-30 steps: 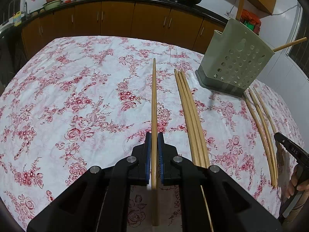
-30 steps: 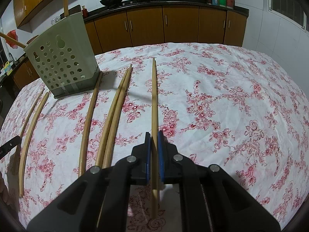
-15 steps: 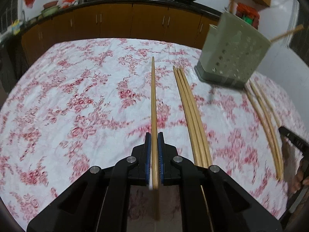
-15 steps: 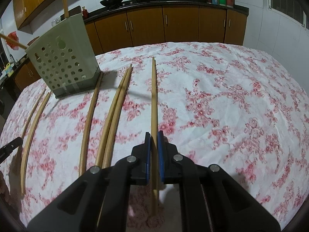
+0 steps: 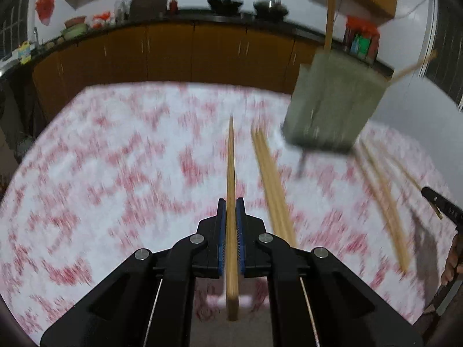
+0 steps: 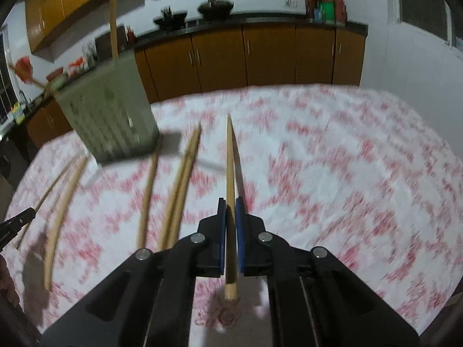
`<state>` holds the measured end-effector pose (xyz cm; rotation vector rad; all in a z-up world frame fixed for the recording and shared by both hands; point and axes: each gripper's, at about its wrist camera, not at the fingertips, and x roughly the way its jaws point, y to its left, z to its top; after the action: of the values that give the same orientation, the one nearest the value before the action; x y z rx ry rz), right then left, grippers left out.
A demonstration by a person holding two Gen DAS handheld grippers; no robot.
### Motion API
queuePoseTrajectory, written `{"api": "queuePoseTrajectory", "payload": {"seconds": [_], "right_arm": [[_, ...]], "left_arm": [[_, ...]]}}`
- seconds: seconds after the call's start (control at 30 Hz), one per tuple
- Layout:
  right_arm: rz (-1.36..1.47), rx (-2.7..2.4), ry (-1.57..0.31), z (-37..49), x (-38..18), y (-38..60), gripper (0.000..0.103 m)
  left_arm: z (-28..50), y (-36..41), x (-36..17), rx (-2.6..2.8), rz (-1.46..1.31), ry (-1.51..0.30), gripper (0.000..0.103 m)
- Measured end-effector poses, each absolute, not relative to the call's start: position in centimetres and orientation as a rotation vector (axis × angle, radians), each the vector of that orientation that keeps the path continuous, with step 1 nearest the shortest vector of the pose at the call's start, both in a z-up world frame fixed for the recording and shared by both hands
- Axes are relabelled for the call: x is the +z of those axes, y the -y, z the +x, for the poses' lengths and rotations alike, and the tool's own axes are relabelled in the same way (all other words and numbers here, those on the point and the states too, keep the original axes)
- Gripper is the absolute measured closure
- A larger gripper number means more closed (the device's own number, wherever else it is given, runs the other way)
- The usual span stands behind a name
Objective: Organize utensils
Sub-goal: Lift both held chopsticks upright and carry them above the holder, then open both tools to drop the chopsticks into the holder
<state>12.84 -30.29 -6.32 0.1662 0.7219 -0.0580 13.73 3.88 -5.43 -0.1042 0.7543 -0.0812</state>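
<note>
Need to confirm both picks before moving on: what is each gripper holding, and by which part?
The left gripper is shut on a chopstick near its thick end. The right gripper likewise clamps its own chopstick near the thick end.

Holder [image 6: 110,121] on tablecloth [image 6: 332,150], loose chopsticks [image 6: 179,185] lying beside it

Motion blur, both wrist views
Tablecloth [image 5: 115,173] print smeared; holder [image 5: 332,101] holes unreadable, upper right; a hand [image 5: 453,257] cut by right edge, lower right
</note>
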Motion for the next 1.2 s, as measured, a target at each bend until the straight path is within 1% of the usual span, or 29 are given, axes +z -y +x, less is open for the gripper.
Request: {"api": "queuePoseTrajectory", "payload": {"seconds": [0.13, 0.3, 0.53, 0.73, 0.87, 1.03, 1.2], "right_arm": [[0.181, -0.065, -0.613, 12.2, -2.9, 30.6, 0.095], [0.182, -0.067, -0.542, 12.0, -0.7, 31.1, 0.095], [0.194, -0.064, -0.483, 11.6, 1.3, 31.5, 0.095], [0.222, 0.010, -0.418, 10.5, 5.4, 31.6, 0.095], [0.252, 0.117, -0.386, 9.7, 8.7, 31.1, 0.095], [0.270, 0.219, -0.301, 8.8, 12.6, 29.8, 0.095], [0.257, 0.221, -0.220, 9.5, 14.6, 28.4, 0.095]], "left_arm": [[13.7, -4.7, -1.7, -0.088, -0.156, -0.645, 0.096], [13.5, -5.1, 1.4, -0.091, -0.197, -0.554, 0.096], [13.2, -5.4, 3.2, -0.072, -0.206, -0.504, 0.096], [12.7, -5.6, 5.5, -0.106, -0.208, -0.472, 0.096], [11.8, -4.8, 7.9, -0.167, -0.193, -0.443, 0.096], [10.4, -2.6, 11.0, -0.256, -0.161, -0.385, 0.096], [10.4, -0.7, 13.3, -0.273, -0.168, -0.288, 0.096]]}}
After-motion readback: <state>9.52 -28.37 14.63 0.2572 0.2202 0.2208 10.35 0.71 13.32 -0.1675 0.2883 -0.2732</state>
